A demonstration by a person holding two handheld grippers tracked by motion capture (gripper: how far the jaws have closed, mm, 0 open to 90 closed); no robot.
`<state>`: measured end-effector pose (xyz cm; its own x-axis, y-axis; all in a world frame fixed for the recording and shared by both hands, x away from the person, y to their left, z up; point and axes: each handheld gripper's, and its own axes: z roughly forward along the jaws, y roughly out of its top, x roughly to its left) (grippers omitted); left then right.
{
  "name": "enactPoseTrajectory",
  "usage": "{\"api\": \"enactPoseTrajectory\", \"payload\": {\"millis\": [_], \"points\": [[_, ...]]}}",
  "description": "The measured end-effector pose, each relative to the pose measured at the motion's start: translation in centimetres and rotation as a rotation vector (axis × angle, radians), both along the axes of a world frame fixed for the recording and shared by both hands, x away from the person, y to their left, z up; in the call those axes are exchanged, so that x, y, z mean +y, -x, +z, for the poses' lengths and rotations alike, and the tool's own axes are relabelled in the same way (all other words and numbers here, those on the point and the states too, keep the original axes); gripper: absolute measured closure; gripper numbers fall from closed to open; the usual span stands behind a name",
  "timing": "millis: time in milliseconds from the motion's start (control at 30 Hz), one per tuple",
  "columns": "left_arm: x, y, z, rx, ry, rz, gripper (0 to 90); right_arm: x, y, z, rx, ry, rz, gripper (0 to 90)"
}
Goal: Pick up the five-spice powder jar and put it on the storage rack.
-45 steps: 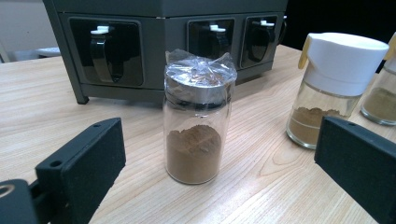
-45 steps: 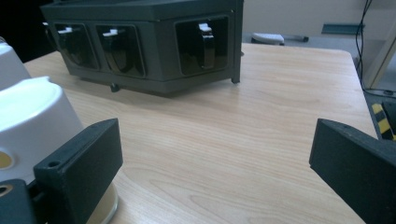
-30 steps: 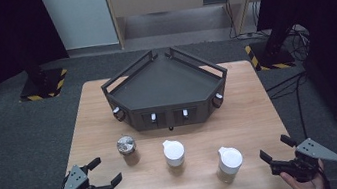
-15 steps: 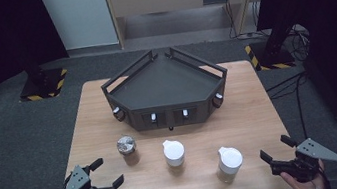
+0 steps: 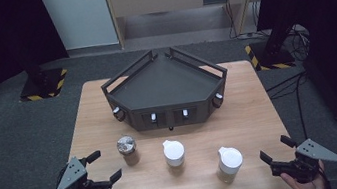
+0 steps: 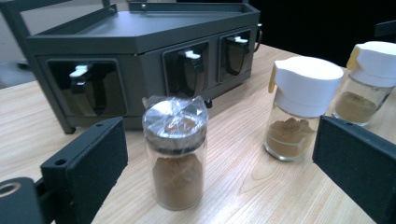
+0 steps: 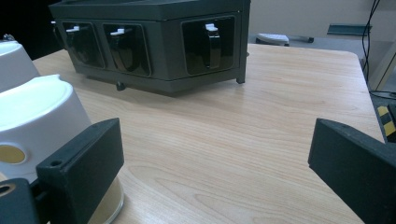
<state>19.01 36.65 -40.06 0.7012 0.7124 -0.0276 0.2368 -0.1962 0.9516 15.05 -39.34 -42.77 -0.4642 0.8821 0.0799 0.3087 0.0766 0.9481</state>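
Note:
Three glass spice jars of brown powder stand in a row on the wooden table (image 5: 249,107). The left jar (image 5: 127,150) has a clear-wrapped silver lid; the middle jar (image 5: 173,153) and the right jar (image 5: 230,162) have white caps. My left gripper (image 5: 105,165) is open at the table's front left, aimed at the silver-lidded jar (image 6: 175,156), which stands a little ahead of its jaws. My right gripper (image 5: 275,148) is open at the front right, and the white-capped jar (image 7: 37,116) stands just beside its left jaw. Neither gripper holds anything.
A dark grey angular rack (image 5: 165,87) with a flat top and several front slots holding white-tipped levers sits behind the jars. Bare wood lies between the jars and the rack (image 7: 154,32), and to the right of the rack. Grey carpet (image 5: 22,141) surrounds the table.

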Motion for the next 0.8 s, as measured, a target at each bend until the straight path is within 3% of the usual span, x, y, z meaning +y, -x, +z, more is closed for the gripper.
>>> {"api": "enactPoseTrajectory", "payload": {"millis": [233,300,800], "points": [[-0.4,-1.6,1.1,0.008,-0.033,-0.02,3.0,0.0,0.0,0.0,0.001,0.0,-0.002,3.6],[-0.4,-2.3,1.1,0.017,-0.023,-0.029,3.5,0.0,0.0,0.0,0.002,0.0,-0.003,3.7],[-0.7,-6.9,-1.2,0.1,0.004,-0.025,3.9,0.0,0.0,0.0,0.004,0.001,-0.005,4.4]]}}
